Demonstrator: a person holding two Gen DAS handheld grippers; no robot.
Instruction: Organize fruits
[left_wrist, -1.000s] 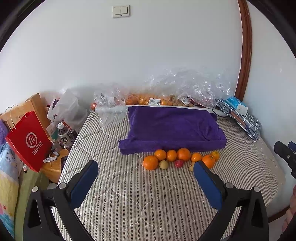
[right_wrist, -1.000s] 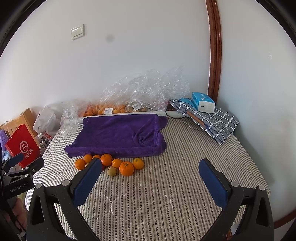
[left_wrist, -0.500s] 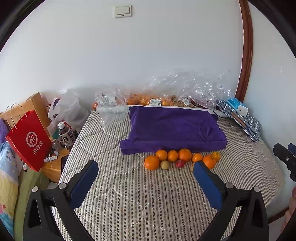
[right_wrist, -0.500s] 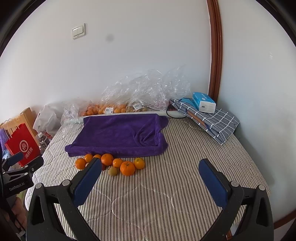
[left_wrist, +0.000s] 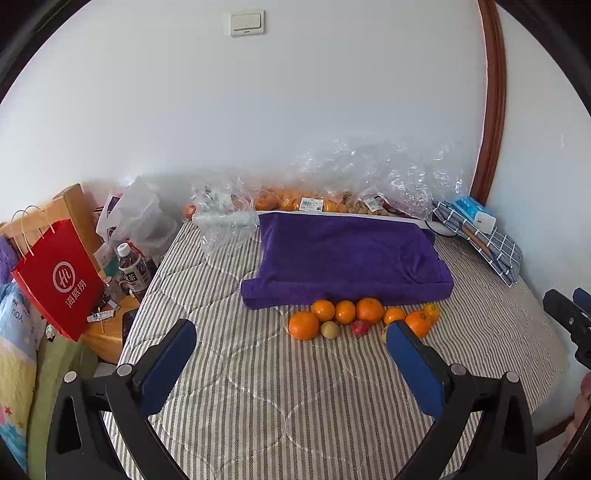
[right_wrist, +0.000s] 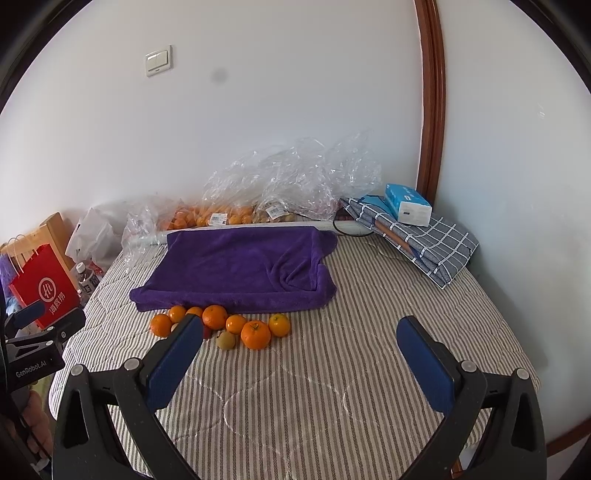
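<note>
Fingers (left_wrist: 413, 373) apart, both grippers | oranges (left_wrist: 369, 310): 7 | purple towel (left_wrist: 343, 254): 1

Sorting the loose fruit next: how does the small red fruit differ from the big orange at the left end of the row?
The red fruit is clearly smaller than the big orange. It is dark red; the orange is bright orange. It lies mid-row, the orange at the left end, with a tan fruit between them. Both lie loose on the striped bed before the purple towel.

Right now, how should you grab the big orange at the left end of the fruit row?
Grip the orange across its round middle, coming from above. Its left and front are bare striped cover; a small yellowish fruit touches its right, so keep one finger clear there.
</note>
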